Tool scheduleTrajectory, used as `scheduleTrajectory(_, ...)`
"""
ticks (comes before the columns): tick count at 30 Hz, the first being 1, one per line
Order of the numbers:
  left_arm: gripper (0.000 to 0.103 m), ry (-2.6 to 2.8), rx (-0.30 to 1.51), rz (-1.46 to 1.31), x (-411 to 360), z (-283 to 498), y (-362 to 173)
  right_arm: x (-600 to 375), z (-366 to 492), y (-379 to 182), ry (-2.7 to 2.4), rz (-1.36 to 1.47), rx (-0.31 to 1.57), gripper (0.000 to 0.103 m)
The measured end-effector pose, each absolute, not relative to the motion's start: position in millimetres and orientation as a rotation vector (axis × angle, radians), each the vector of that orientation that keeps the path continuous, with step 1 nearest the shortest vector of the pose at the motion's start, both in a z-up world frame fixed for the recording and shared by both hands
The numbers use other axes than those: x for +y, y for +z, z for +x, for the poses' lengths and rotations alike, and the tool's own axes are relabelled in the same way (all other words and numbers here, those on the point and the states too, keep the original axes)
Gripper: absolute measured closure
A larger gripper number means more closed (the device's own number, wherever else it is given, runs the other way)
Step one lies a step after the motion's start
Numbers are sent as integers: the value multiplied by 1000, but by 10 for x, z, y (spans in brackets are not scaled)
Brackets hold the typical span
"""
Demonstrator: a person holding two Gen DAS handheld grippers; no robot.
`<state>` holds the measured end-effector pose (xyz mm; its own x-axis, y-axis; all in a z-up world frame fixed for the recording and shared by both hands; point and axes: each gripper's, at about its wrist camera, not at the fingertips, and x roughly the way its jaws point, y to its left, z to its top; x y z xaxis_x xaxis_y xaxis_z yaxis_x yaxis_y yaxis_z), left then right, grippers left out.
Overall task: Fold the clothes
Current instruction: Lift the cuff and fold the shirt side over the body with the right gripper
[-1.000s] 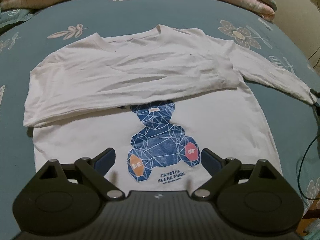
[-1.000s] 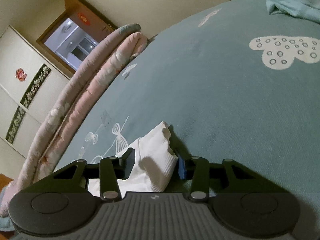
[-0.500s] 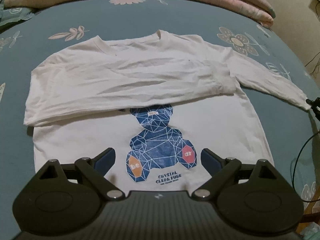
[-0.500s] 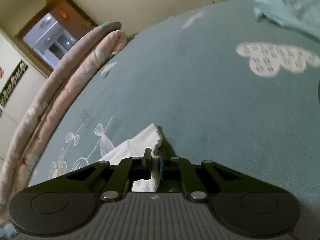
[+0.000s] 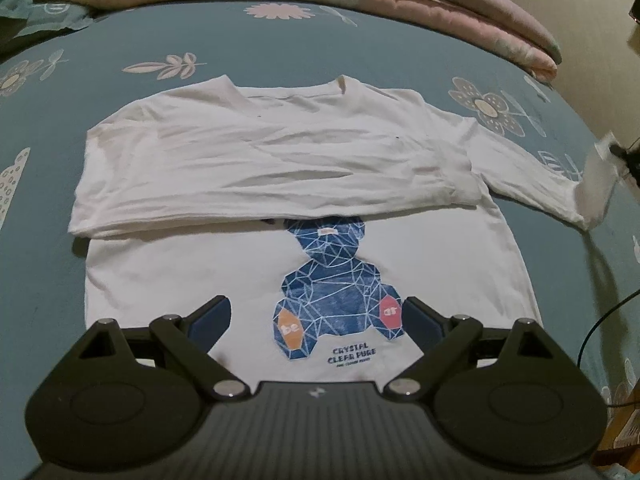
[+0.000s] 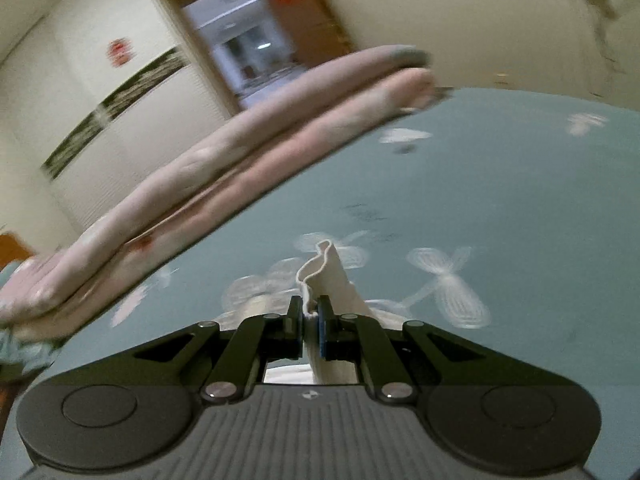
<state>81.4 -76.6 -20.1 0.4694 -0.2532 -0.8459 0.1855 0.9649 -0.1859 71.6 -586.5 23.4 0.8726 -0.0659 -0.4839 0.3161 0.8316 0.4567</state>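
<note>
A white long-sleeved shirt (image 5: 280,152) with a blue bear print (image 5: 336,292) lies flat on the bed, one sleeve folded across its chest. My left gripper (image 5: 318,316) hovers open over the shirt's hem, nothing between its fingers. The other sleeve stretches to the right, and its cuff (image 5: 596,188) is lifted off the bed at the right edge of the left wrist view. In the right wrist view my right gripper (image 6: 310,322) is shut on that white cuff (image 6: 324,272), which sticks up past the fingertips.
The teal flower-print bedsheet (image 5: 80,92) spreads around the shirt. A rolled pink quilt (image 5: 440,4) lies along the far side, also in the right wrist view as the quilt (image 6: 240,168). A black cable (image 5: 600,320) hangs at the bed's right edge. A wardrobe and doorway (image 6: 248,44) stand beyond.
My right gripper shut on the sleeve cuff and lifted it off the bed, swinging toward the quilt. The left gripper stayed open, drifting slightly back.
</note>
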Motion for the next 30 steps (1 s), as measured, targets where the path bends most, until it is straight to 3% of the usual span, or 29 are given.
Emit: scheduleTrajectory(30,11,-228,1049,-149,-323,663,-212,-2764,1916,326,315,138,636,94)
